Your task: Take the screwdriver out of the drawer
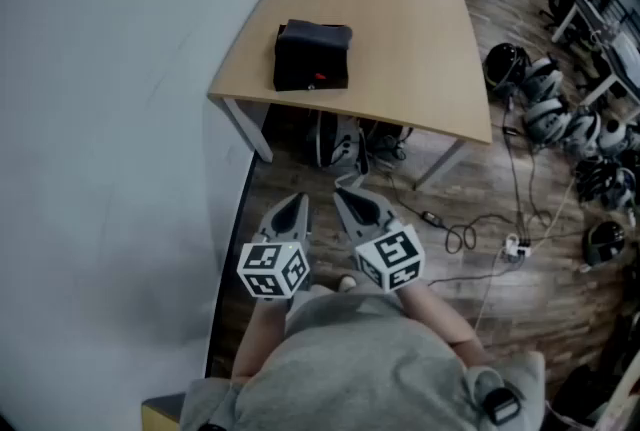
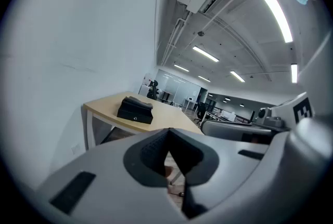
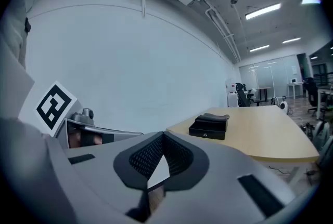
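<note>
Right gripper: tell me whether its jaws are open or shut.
Shut, empty. In the right gripper view, the grey right gripper has its jaws together at the tips, nothing between them.

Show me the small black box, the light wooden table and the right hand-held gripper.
Small black box (image 1: 312, 56), head view: on its top face.
Light wooden table (image 1: 415, 44), head view: on the bare top, right of the box.
Right hand-held gripper (image 1: 343, 196), head view: between its closed fingertips.
</note>
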`<state>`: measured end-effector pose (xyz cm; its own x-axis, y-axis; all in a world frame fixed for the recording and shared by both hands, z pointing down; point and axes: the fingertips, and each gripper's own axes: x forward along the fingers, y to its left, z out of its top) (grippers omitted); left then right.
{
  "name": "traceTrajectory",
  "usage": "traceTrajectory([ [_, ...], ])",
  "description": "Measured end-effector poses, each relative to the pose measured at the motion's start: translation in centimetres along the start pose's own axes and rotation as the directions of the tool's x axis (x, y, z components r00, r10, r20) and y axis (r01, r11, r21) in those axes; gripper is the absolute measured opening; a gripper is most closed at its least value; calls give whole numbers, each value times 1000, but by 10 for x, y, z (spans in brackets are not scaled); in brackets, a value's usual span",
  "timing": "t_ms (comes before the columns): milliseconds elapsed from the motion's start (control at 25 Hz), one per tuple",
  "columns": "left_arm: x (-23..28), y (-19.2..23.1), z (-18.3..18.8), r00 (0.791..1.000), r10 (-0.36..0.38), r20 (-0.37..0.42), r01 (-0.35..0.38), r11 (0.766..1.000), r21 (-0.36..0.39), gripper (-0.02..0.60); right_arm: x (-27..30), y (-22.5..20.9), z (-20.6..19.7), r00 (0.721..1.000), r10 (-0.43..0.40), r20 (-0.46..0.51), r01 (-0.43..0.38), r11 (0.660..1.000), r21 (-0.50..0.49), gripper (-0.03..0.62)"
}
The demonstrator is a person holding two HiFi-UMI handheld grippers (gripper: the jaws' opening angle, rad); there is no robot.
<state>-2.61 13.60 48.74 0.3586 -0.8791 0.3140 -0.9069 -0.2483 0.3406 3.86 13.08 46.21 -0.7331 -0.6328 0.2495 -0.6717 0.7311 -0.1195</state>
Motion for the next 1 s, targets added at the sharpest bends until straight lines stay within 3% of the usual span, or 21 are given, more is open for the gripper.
traceTrajectory([
  [600,10,-12,0,1000,4,26,-5,1000,18,-2,-6,-10,-6,1000,25,-11,-25,999,-36,-2],
  [1000,12,-10,-1,999,37,37,-37,999,-3,-2,0,-25,-12,999,45,-27,-44,998,33,-1],
])
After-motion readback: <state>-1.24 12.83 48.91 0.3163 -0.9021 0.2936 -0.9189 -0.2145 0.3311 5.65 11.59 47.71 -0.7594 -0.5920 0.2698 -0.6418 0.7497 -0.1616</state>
